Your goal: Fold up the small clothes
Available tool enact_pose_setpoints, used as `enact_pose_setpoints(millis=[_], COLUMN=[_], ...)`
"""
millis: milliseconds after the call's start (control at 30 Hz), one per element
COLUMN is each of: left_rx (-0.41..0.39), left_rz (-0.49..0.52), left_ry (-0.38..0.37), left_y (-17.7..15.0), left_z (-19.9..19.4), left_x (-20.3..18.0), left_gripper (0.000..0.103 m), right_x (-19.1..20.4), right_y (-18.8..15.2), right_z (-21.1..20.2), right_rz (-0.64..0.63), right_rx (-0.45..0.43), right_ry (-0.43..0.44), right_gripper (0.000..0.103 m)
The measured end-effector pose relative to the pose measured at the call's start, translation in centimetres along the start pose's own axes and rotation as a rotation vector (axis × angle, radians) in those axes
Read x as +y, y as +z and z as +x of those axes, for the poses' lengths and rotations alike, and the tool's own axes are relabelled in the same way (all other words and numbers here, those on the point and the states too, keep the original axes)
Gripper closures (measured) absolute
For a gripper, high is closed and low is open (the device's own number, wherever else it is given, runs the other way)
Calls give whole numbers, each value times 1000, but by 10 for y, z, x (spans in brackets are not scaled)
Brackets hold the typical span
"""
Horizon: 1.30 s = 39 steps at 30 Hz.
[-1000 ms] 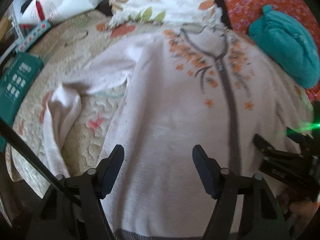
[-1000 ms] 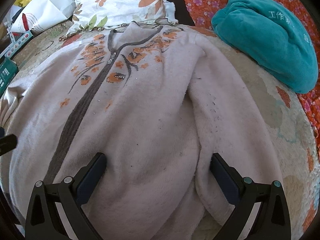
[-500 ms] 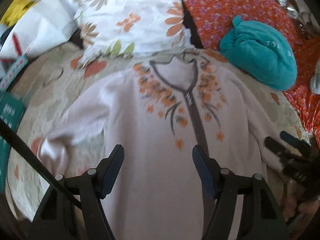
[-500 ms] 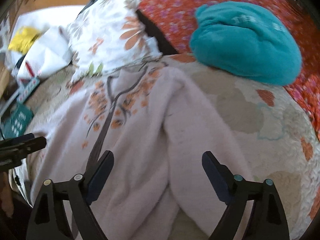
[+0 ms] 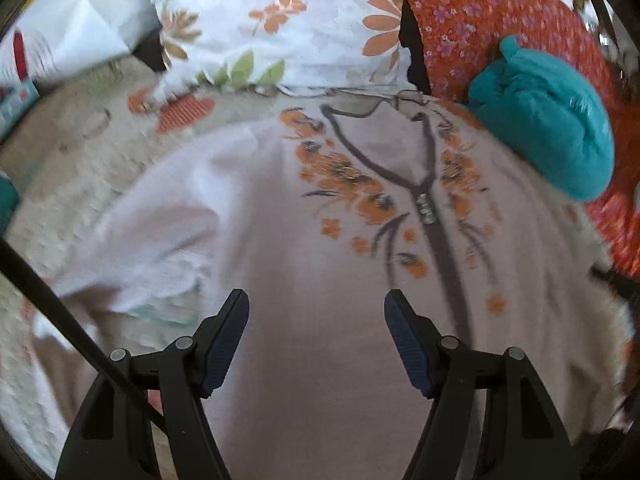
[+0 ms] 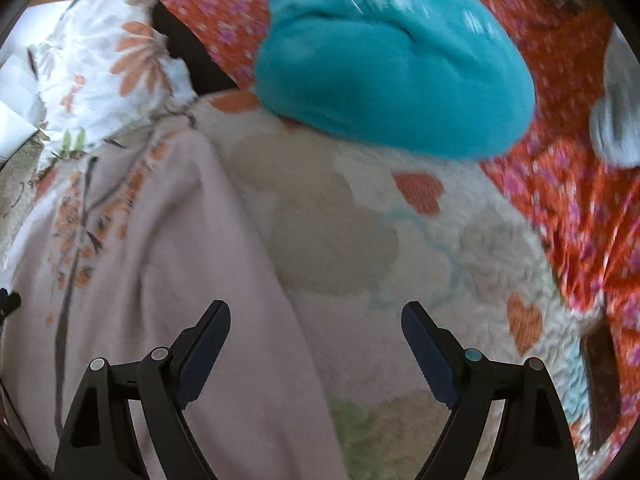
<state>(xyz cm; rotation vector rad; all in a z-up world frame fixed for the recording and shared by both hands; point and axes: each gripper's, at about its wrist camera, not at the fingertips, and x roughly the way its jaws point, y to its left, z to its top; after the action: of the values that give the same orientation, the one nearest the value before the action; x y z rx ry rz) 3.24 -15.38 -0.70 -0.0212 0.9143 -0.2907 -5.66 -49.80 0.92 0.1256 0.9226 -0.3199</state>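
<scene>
Beneath and ahead of both sets of fingers: one pale pink sweater (image 5: 280, 208), spread front-up on a cream quilted bedspread (image 6: 460, 248) with orange hearts; dark zip line down the middle, orange flower embroidery either side of the neckline. Left gripper (image 5: 316, 340): fingers parted fairly wide, nothing between them, poised above the sweater's lower body; zip to the right of the fingers, one sleeve lying out to their left on the bedspread. Right gripper (image 6: 316, 352): fingers spread wide, having just narrowed a little, empty; the sweater's edge runs under the left finger, bare bedspread under the right finger. Beyond the fingers, in both views: one teal fleece bundle (image 6: 392, 64), lying where the bedspread meets an orange-red floral cloth (image 6: 568, 184); one white pillow (image 5: 280, 20) with an orange flower print, just past the sweater's collar. Far left of the left fingers: white paper or bag (image 5: 68, 20), blurred, detail unreadable. Both views are motion-smeared.
</scene>
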Motion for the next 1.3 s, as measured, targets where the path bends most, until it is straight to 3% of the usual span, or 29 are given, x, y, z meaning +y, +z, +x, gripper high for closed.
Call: enact_pose_setpoints(millis=[133, 167, 200, 233, 300, 333, 400, 533, 567, 600, 633, 667, 733, 833, 1067, 1133, 1167, 1200, 1233, 1267, 1300], left_rx=[1, 1, 4, 8, 18, 23, 36, 51, 52, 52, 53, 54, 58, 67, 68, 70, 70, 70, 70, 70, 69], left_rz=[-2, 2, 7, 8, -3, -17, -50, -100, -103, -104, -106, -108, -114, -124, -132, -141, -145, -150, -154, -158, -161], left_ry=[-31, -29, -19, -11, -3, -5, -16, -34, -32, -29, -25, -24, -29, -29, -23, -19, -17, -15, -13, -11, -8], left_y=[-1, -1, -2, -3, -3, -2, 0, 2, 2, 1, 1, 1, 1, 1, -2, -3, -3, -2, -2, -2, -1], left_z=[-3, -3, -2, -1, 0, 0, 2, 2, 2, 2, 1, 1, 0, 0, -3, -2, -2, -2, -2, -2, -3], left_x=[-7, -8, -10, -10, -6, -3, 4, 11, 12, 12, 13, 14, 16, 20, 26, 29, 30, 32, 33, 35, 37], left_gripper=[33, 33, 33, 33, 33, 33, 33, 33, 33, 33, 33, 33, 33, 33, 33, 33, 33, 33, 33, 33, 33], right_x=[-6, -2, 3, 8, 14, 16, 11, -4, -8, -13, -24, -30, -50, -69, -95, -91, -85, -80, -78, -78, -77], right_y=[-22, -28, -33, -36, -33, -30, -16, 35, 44, 54, 64, 67, 66, 46, -55, -73, -75, -76, -76, -75, -70], right_z=[14, 17, 21, 27, 21, 20, 6, -31, -34, -34, -37, -41, -55, -53, 2, 4, -2, -3, -4, -7, -11], right_rz=[68, 73, 65, 44, -33, -46, -83, -195, -207, -214, -199, -175, -71, 18, 237, 277, 254, 238, 244, 244, 193], right_rx=[99, 123, 150, 190, 186, 193, 171, -5, -28, -35, -30, -30, -27, 27, 294, 300, 267, 276, 293, 302, 308], right_ry=[116, 147, 168, 173, 106, 110, 38, -313, -382, -447, -503, -482, -337, -211, 31, 71, 65, 99, 178, 201, 148], right_gripper=[15, 24, 47, 62, 93, 97, 97, 96, 80, 51, 39, 34, 34, 34, 34, 34, 48, 85, 97, 96, 97])
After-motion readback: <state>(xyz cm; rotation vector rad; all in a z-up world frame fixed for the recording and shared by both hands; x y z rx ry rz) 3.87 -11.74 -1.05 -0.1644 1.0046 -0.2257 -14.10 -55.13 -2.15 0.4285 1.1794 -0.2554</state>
